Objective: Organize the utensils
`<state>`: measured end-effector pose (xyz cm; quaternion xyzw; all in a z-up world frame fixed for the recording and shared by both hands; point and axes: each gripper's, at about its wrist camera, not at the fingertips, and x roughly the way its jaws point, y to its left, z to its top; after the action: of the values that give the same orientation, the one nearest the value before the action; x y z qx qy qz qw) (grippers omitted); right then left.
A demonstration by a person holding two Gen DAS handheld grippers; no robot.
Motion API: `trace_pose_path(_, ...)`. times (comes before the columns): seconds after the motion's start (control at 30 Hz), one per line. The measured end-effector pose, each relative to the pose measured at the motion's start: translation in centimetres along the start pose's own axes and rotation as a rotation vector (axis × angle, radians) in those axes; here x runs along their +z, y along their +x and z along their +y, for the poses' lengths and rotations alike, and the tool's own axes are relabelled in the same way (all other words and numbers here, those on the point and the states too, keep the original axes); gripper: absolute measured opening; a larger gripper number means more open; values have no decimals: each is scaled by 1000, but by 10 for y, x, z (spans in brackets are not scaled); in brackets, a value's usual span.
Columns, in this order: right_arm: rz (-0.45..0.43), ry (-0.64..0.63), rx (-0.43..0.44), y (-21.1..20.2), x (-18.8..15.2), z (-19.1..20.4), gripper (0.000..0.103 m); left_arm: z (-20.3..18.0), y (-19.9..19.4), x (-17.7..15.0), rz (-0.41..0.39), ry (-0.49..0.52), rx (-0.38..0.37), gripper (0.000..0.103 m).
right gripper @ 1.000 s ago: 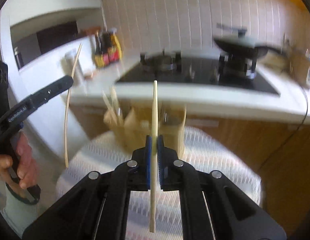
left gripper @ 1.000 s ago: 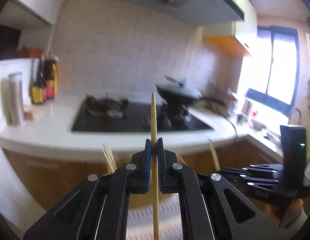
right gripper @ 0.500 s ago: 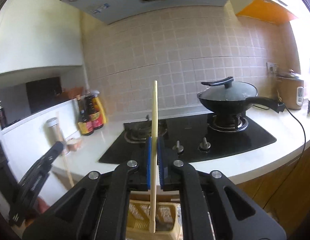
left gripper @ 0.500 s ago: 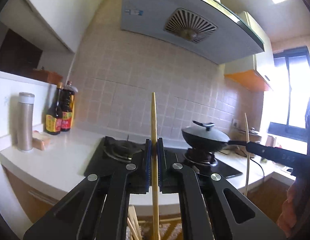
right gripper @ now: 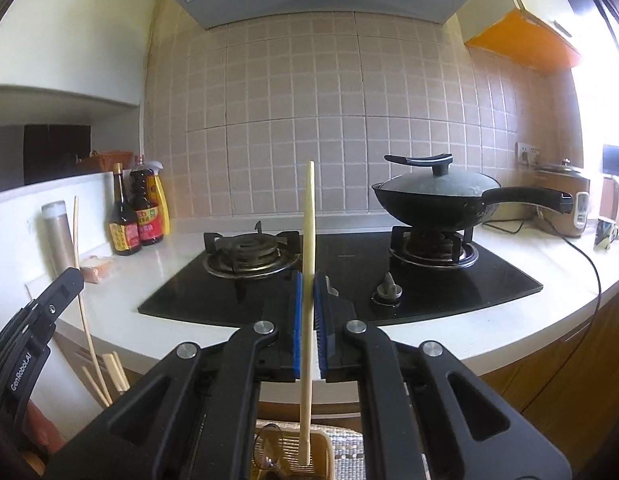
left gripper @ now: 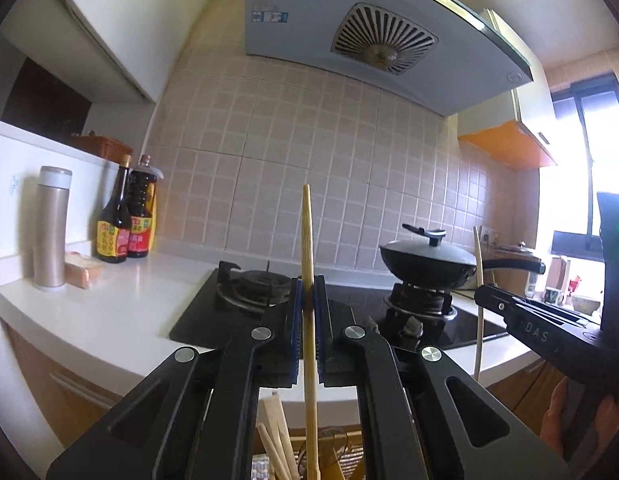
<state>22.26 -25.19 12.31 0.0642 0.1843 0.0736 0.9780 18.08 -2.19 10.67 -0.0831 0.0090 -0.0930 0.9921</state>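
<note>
meanwhile, carrying chopsticks: left gripper [left gripper: 308, 304] clamped on darker chopstick [left gripper: 307, 240], right gripper [right gripper: 308, 300] on pale chopstick [right gripper: 308, 220]; next, lowering into near basket [right gripper: 323, 446].

A home kitchen: gas hob [right gripper: 337, 272], lidded wok [right gripper: 437, 196], range hood [left gripper: 385, 40], tiled wall [right gripper: 349, 120].

1. Two grippers up: the left gripper [left gripper: 307, 292] and the right gripper [right gripper: 308, 288].
2. Two chopsticks held, one each: a darker chopstick [left gripper: 308, 248] on the left, a paler chopstick [right gripper: 308, 232] on the right.
3. Loose chopsticks [right gripper: 109, 376] standing below; the exact count can't be read.
4. Two sauce bottles [right gripper: 137, 208] on the counter.
5. One steel flask [left gripper: 51, 228].
6. Two burners [right gripper: 251, 250], with one lidded wok [right gripper: 433, 194].
7. One basket [right gripper: 293, 456].
</note>
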Motion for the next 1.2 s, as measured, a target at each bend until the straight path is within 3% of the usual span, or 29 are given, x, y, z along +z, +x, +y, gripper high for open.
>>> trace_pose_path(0.33,2,-4,29,-16,-21,-2,5,6,-16,-12,3,-18,-54,6)
trace_pose_path(0.43,17,3,44,-34,-24,-4,7,12,-30,-9,15,-34,-70,28)
trace_pose_path(0.47,18,5,50,-41,-25,-5,8,14,-36,-8,16,-35,-69,41)
trace_pose_path(0.53,29,10,70,-58,-26,-8,12,18,-52,-3,25,-45,-88,49)
trace_pose_path(0.63,32,7,93,-86,-30,-10,38,19,-77,6,42,-35,-110,70)
trace_pose_path(0.67,28,4,95,-93,-31,-10,51,20,-86,8,47,-32,-114,78)
trace_pose_path(0.8,29,-3,122,-133,-43,-12,55,15,-117,9,68,-11,-124,89)
trace_pose_path(1.0,49,-10,103,-172,-82,-15,63,13,-159,-13,112,-19,-67,95)
trace_pose_path(1.2,51,-29,39,-184,-134,-17,74,6,-176,-61,140,56,106,95)
